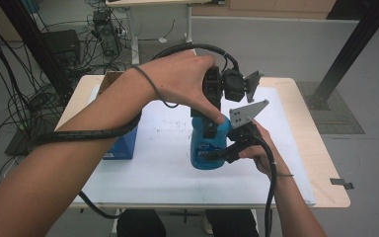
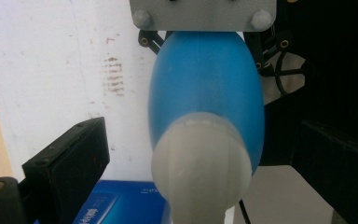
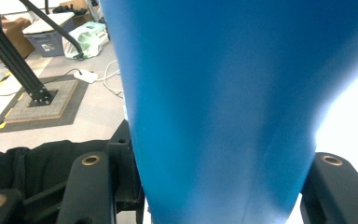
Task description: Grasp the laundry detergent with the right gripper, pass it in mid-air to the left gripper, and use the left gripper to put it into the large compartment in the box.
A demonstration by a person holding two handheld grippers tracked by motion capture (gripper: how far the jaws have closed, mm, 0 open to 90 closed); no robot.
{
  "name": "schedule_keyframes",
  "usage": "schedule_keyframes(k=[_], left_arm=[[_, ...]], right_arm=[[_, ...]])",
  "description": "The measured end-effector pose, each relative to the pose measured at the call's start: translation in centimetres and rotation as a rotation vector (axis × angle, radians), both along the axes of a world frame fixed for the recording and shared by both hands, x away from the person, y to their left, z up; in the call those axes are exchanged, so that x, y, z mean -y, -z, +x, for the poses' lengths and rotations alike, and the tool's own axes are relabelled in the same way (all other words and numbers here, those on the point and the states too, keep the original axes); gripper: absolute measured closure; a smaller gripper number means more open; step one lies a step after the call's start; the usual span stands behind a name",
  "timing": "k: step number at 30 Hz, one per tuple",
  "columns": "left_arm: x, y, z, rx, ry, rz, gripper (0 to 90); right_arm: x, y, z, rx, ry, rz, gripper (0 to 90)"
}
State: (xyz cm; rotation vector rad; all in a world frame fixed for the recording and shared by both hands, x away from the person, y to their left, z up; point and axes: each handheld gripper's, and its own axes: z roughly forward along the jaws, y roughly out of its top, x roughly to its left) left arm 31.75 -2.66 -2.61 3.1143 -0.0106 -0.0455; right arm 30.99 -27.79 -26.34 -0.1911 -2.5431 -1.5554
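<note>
Blue plastic bottle [image 1: 208,148] standing upright near the middle of the white mat [image 1: 168,168] on the table, and the person has both tools on it at once. From where I'm standing it looks like a cap-removal step, though nobody said what the job is, so that's my guess.

Right gripper [image 1: 216,155] comes in from the side, low down, and its two black jaws sit on either side of the bottle's body, pressed against it. The right gripper view backs that up: blue wall running straight down between the jaws, no gap I can make out.

Left gripper [image 1: 210,123] comes down from above. In its own view the jaws are spread wide, one either side of the pale whitish cap [image 2: 200,158], with clear space on the left side at least. So it's around the cap, not gripping it.

If this is unscrewing, what I'd want:
- centre the cap between the jaws before closing, right now it sits nearer the right-hand one
- close on the cap only, not the blue shoulder under it
- keep the right grip firm and low so the bottle doesn't spin or tip
- twist about the bottle's own axis, no sideways pull

A dark blue box [image 1: 123,145] sits just to the left on the mat, well out of the way.
</note>
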Motion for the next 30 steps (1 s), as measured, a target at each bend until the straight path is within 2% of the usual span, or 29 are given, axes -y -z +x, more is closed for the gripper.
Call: schedule_keyframes(k=[12, 30], left_arm=[[0.4, 1.6, 0.0, -0.006, -0.003, 0.013, 4.6], [1.0, 2.9, -0.1, -0.004, 0.004, 0.031, 5.5]], right_arm=[[0.0, -0.1, -0.2, 0.008, -0.001, 0.003, 42.0], [-0.1, -0.3, -0.2, 0.008, -0.003, -0.001, 42.0]])
